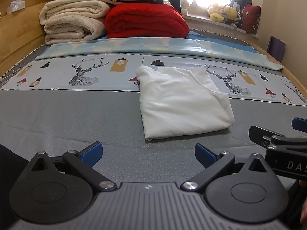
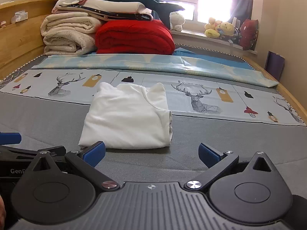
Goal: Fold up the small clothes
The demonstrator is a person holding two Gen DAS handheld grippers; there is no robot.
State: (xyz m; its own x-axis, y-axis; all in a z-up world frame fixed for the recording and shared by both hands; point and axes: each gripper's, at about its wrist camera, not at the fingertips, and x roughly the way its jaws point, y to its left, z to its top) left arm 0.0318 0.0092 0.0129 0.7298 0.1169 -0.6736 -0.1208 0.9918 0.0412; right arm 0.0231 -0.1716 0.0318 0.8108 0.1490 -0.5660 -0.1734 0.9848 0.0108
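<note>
- Daylight is flooding through a bedroom window as a grey bed cover [image 1: 57, 118] is serving as the folding surface, with stacked bedding, a cream blanket [image 1: 71, 22] and a red blanket [image 1: 145, 22], pushed to the far end, seemingly to keep the working area free.
- Left wrist view: the left gripper [image 1: 147, 153] is hovering low over the cover with its blue pads spread wide and nothing between them. The white garment [image 1: 182, 103] is lying ahead and to the right, apart from the pads, already doubled into a compact block with its far edge overlapping the deer-print sheet [image 1: 86, 72]. The right gripper [image 1: 278, 132] is poking in at the right edge, near the garment's near right corner.
- Right wrist view: the right gripper [image 2: 151, 154] is also standing wide and empty. The white garment [image 2: 126, 118] is resting just ahead and slightly left, its near left corner sitting just behind the left pad; contact cannot be told. Its right edge is showing a rolled fold.
- Both tools are appearing backed off, suggesting the fold is largely finished and the piece is being left flat to hold its shape.
</note>
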